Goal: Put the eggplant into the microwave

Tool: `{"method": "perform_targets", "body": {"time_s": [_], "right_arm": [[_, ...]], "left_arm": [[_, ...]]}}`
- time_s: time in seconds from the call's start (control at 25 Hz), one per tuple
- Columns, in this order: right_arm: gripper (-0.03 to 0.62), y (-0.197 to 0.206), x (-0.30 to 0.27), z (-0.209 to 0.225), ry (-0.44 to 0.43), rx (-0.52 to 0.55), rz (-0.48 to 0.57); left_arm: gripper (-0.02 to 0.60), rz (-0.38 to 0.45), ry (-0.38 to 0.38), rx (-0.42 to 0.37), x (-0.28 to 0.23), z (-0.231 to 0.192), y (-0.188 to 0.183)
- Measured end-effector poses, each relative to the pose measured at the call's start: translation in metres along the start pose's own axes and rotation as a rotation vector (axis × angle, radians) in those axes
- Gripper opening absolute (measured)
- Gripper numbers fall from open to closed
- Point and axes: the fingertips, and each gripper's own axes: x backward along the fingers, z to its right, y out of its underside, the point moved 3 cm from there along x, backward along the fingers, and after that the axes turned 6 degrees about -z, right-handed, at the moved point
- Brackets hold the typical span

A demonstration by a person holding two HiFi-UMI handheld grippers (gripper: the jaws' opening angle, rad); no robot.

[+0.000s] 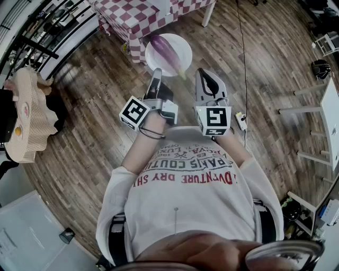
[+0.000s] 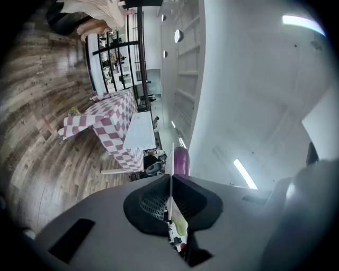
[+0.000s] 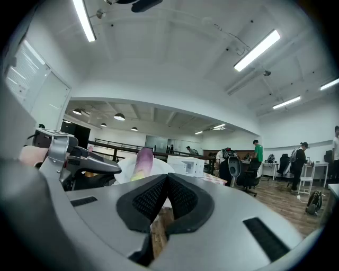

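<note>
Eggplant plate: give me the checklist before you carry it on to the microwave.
1. Grip: left claw shut on the plate rim: ok.
2. Load: eggplant lying on the plate: ok.
3. Spare hand: right claw shut with nothing in it: ok.
4. Target: microwave in sight on the checkered table: ok.
5. Microwave door open: cannot tell.

eggplant [image 1: 166,51] on plate [image 1: 184,46], table [image 1: 143,16] behind
</note>
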Motion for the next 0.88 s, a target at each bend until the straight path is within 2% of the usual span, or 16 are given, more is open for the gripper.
{"method": "perform_targets", "body": {"time_s": [0.24,0.64,0.88], "right_arm": [[0.026,0.000,-0.001,0.001,0.005,-0.001,0.004],[0.026,0.002,-0.012,0.001,-0.025,-0.033,-0.009],[0.026,0.017,-0.025,0.026,-0.021,-0.051,-0.049]], "left_arm": [[0.034,-0.001,0.031,0.015,-0.003,0.005,0.001],[0.034,0.015,0.009,0.021,-0.012,-0.002,-0.001],[0.034,0.000,0.015,0.080,-0.039,-0.009,0.013]]}}
